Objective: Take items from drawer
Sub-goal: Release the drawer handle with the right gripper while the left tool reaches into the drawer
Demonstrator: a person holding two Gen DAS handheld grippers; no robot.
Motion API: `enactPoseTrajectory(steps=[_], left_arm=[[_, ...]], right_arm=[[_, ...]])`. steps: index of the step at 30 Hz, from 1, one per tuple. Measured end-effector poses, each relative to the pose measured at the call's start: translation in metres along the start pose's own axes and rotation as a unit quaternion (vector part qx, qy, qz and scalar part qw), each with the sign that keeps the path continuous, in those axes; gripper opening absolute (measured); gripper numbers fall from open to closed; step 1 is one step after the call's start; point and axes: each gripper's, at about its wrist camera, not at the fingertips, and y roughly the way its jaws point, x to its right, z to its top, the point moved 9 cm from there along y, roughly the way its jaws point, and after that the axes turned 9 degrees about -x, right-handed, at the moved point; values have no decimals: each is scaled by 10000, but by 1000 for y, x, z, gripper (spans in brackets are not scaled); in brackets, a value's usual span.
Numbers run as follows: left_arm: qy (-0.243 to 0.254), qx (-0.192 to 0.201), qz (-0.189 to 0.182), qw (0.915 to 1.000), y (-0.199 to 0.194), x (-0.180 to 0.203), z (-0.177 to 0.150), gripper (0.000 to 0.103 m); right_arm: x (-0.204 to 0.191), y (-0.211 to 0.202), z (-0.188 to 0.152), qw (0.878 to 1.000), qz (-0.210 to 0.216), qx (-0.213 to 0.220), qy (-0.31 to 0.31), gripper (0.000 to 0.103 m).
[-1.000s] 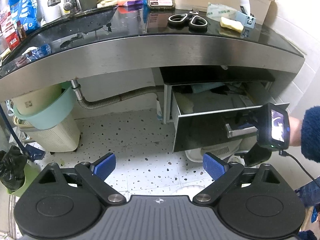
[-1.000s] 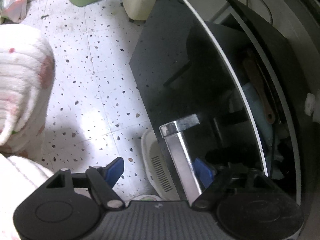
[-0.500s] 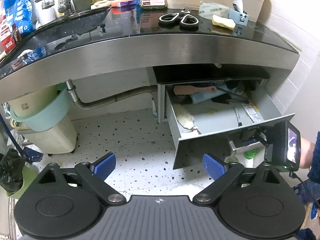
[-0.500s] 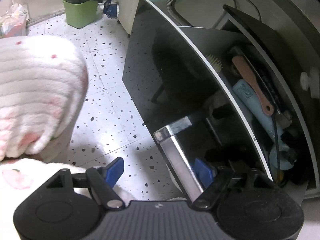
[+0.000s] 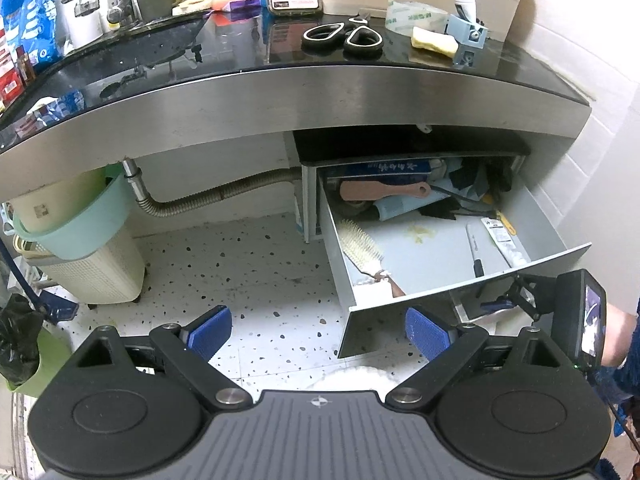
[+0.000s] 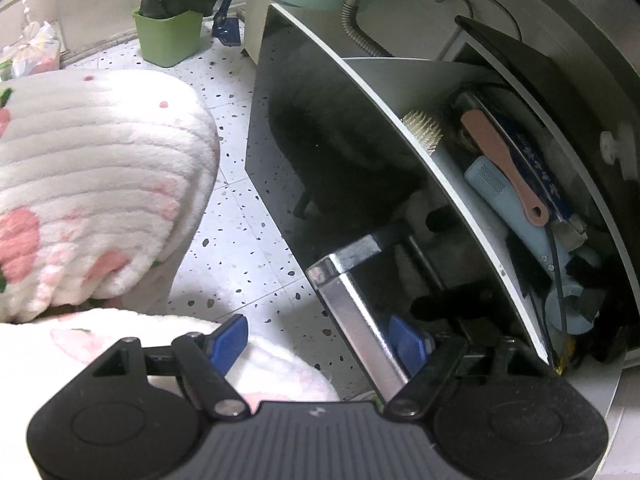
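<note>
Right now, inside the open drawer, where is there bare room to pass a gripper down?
The drawer floor is bare in the middle, between the bristle hairbrush on the left and the dark-handled tool on the right. The back is crowded: pink brush, cables, dark clutter.

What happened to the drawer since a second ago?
The drawer slid further out from under the counter, pulled by the right gripper at the metal handle. Now the hairbrush and pink brush inside show. The left gripper stayed open and empty; the scissors on the counter did not move.
</note>
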Motion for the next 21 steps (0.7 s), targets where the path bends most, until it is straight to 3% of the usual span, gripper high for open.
enactPoseTrajectory(steps=[7,14,21], left_arm=[[-203,-226,-114,9995,7,4,4,95],[-852,-310,-253,9956,20,2,19,95],[-727,-230,-493,9959,29,28,40,94]], right_arm=[[-4,-8,-7,9999,88,88,101,78],[4,-14,-5,9982,247,227,497,77],[18,-51,-3,9891,296,884,1138,76]])
